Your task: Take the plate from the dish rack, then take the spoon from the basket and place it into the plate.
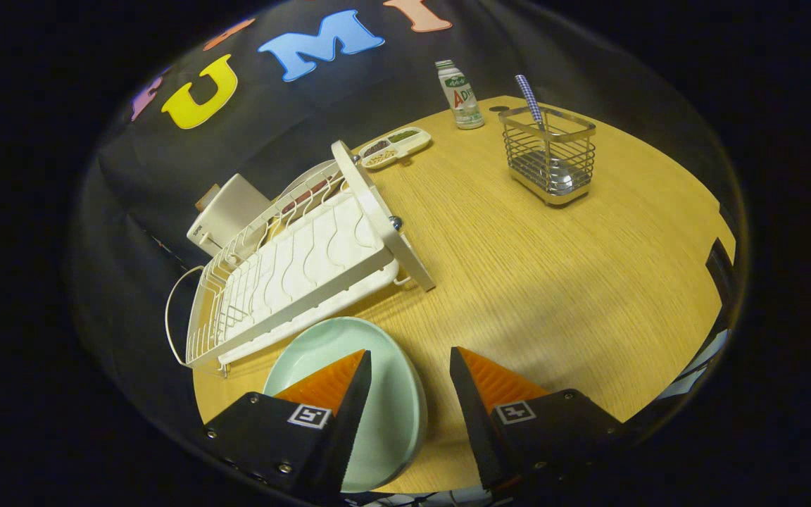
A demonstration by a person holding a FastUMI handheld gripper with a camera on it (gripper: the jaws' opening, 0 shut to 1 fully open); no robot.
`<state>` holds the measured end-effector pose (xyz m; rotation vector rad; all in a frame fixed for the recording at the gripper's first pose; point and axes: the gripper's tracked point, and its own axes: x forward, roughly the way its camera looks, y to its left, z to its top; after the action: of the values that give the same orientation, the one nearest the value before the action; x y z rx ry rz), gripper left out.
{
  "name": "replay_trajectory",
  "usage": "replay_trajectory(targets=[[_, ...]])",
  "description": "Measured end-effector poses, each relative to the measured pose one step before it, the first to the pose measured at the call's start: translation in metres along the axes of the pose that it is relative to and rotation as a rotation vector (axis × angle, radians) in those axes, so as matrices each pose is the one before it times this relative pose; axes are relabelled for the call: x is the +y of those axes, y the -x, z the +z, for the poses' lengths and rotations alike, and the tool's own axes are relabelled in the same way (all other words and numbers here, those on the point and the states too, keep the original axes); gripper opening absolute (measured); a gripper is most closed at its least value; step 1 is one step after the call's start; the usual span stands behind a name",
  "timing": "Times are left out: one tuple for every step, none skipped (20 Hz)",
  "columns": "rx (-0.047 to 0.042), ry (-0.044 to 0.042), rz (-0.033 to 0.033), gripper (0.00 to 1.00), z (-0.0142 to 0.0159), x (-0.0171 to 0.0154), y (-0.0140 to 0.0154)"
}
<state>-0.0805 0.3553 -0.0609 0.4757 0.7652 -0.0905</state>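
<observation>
The round pale wooden table [553, 282] carries the white wire dish rack [293, 274] ahead-left of the tongs [410, 366]. The mint-green plate [391, 415] probably rests flat beneath the parted, empty fingers. Aim next well beyond them, at the checked-handled spoon [533, 105] in the metal wire basket [550, 155]; grip its handle high.

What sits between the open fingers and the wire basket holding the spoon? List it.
Bare wooden tabletop only, seen in the gripper view, from the fingers to the wire basket.
</observation>
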Motion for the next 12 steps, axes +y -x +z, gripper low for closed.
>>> replay_trajectory(targets=[[-0.01018, 0.00279, -0.01017, 0.7, 0.00349, -0.00196, 0.00153], [-0.00944, 0.00517, -0.0126, 0.7, 0.0037, -0.00264, 0.0009], [-0.0128, 0.00657, -0.01722, 0.7, 0.00458, -0.00341, 0.00222], [-0.01619, 0.0068, -0.0222, 0.7, 0.00665, -0.00439, 0.0027], [-0.02336, 0.00405, -0.02599, 0.7, 0.0069, -0.00546, 0.00268], [-0.02102, -0.00226, -0.02119, 0.7, 0.0087, -0.00476, 0.00229], [-0.02014, -0.00596, -0.01825, 0.7, 0.00775, -0.00395, 0.00164], [-0.01899, -0.00595, -0.01724, 0.7, 0.00909, -0.00404, 0.00174], [-0.01765, -0.00635, -0.01398, 0.7, 0.0087, -0.00392, 0.00139], [-0.01533, -0.00578, -0.01251, 0.7, 0.00999, -0.00352, 0.0013], [-0.0174, -0.00368, -0.0065, 0.7, 0.00971, -0.00211, 0.00102], [-0.01777, 0.00316, -0.01348, 0.7, 0.01064, -0.00275, 0.00036]])
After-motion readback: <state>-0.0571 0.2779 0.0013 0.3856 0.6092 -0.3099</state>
